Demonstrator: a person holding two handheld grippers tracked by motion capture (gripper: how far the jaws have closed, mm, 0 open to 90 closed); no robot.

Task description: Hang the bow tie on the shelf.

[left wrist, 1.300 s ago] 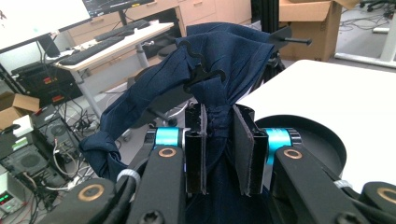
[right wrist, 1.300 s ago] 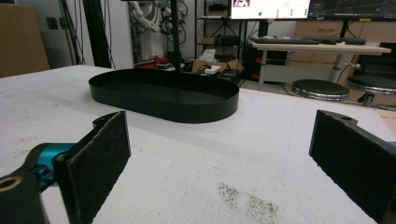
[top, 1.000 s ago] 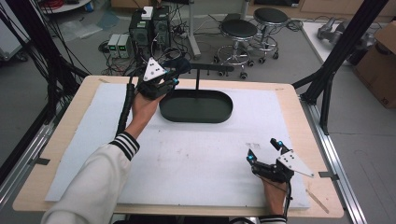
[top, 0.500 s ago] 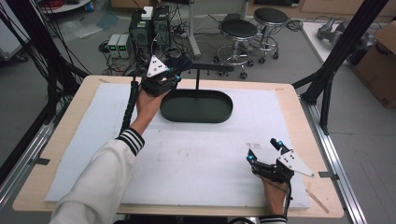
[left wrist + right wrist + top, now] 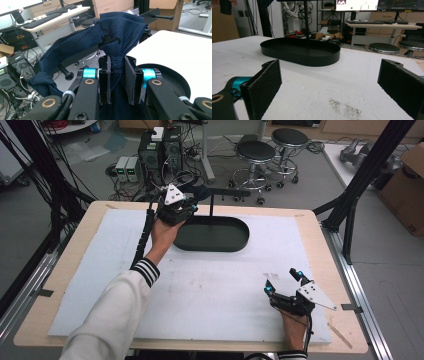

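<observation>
We see the left gripper (image 5: 192, 208) at upper centre of the high view, by the left end of the black oval tray (image 5: 240, 241). In the left gripper view its jaws are pinched onto a dark blue cloth (image 5: 113, 40) bunched at frame centre, draped over a black rack arm (image 5: 152, 15). The right gripper (image 5: 283, 281) rests lower right on the white mat (image 5: 210, 285), jaws spread wide, holding nothing.
</observation>
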